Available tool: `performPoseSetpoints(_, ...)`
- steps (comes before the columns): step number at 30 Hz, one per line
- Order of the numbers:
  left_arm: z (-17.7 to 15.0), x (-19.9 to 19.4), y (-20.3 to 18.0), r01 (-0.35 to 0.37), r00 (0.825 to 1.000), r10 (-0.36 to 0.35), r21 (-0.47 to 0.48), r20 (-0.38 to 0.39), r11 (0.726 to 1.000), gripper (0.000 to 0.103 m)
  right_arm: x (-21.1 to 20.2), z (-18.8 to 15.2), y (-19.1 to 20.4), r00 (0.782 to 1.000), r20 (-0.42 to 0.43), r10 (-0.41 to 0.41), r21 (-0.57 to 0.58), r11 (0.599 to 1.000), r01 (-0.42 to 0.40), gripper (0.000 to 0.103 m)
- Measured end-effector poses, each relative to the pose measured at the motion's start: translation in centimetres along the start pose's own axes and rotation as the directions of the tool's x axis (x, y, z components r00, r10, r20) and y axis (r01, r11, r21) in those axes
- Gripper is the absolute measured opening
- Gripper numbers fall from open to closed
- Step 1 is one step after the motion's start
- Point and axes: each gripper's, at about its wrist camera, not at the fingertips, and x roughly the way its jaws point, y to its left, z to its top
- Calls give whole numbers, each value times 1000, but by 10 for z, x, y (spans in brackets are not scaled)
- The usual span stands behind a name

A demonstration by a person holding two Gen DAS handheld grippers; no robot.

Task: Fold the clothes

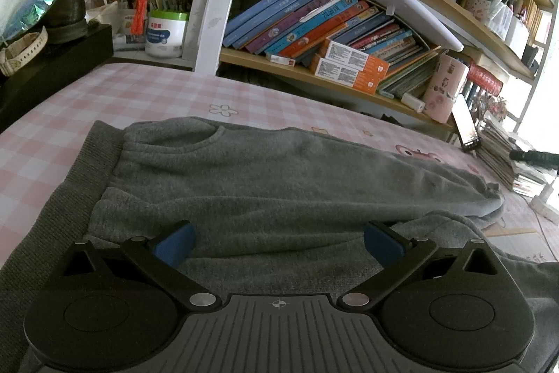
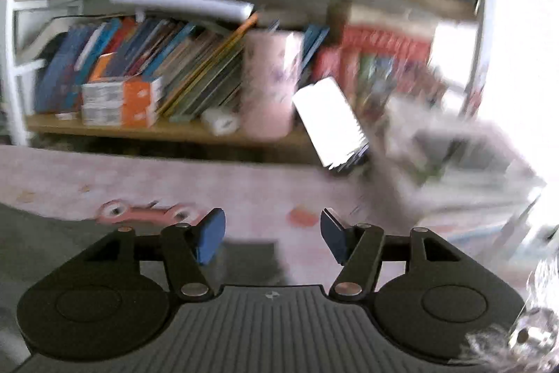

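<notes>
Grey sweatpants (image 1: 279, 177) lie spread on the pink checked tablecloth (image 1: 146, 90), ribbed waistband (image 1: 59, 198) at the left, one leg running off to the right. My left gripper (image 1: 277, 242) hovers low over the pants near their front edge, open, blue pads wide apart with only cloth beneath. The right wrist view is motion-blurred: my right gripper (image 2: 272, 236) stands open above the pink tablecloth (image 2: 174, 184), nothing between its pads. A grey edge of the pants (image 2: 42, 229) shows at that view's lower left.
A bookshelf (image 1: 349, 34) packed with books runs along the table's far side. A pink cup (image 1: 445, 90), a phone (image 1: 466, 124) and a stack of magazines (image 1: 510, 163) sit at the right end. A black box (image 1: 52, 65) and a white jar (image 1: 166, 34) stand at the left.
</notes>
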Motion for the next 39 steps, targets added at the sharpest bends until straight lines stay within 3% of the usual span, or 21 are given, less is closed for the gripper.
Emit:
performPoseSetpoints(9, 0, -1, 2, 6, 1000, -6, -12, 10, 1000, 103, 29, -16, 40, 975, -129, 182, -73, 979, -192, 53)
performPoseSetpoints(13, 8, -19, 7, 26, 996, -25, -11, 86, 1000, 102, 55, -8, 43, 960, -177, 217, -40, 973, -227, 49)
performPoseSetpoints(15, 22, -32, 15, 78, 987, -77, -1, 140, 997, 86, 68, -4, 44, 952, -213, 220, -39, 972, -233, 49)
performPoseSetpoints(17, 41, -34, 23, 50, 988, -50, 1, 147, 999, 37, 82, -2, 43, 945, -256, 204, -43, 974, -222, 45)
performPoseSetpoints(20, 67, -9, 40, -2, 999, 1, 20, 44, 1000, 22, 98, 1, 35, 936, -280, 213, 4, 975, -220, 38)
performPoseSetpoints(23, 78, 37, 53, -13, 991, 21, 55, -133, 998, 18, 109, 6, 31, 936, -284, 209, 26, 977, -210, 31)
performPoseSetpoints(25, 83, 63, 61, -45, 979, 62, 91, -195, 995, 14, 117, 10, 31, 937, -285, 202, 24, 979, -204, 30)
performPoseSetpoints(31, 116, 112, 80, -81, 976, 97, 89, -192, 993, 14, 144, 22, 36, 942, -278, 187, 27, 982, -187, 30)
performPoseSetpoints(39, 140, 145, 106, -111, 980, 110, 4, -163, 994, 15, 185, 37, 53, 959, -222, 175, 20, 984, -175, 30)
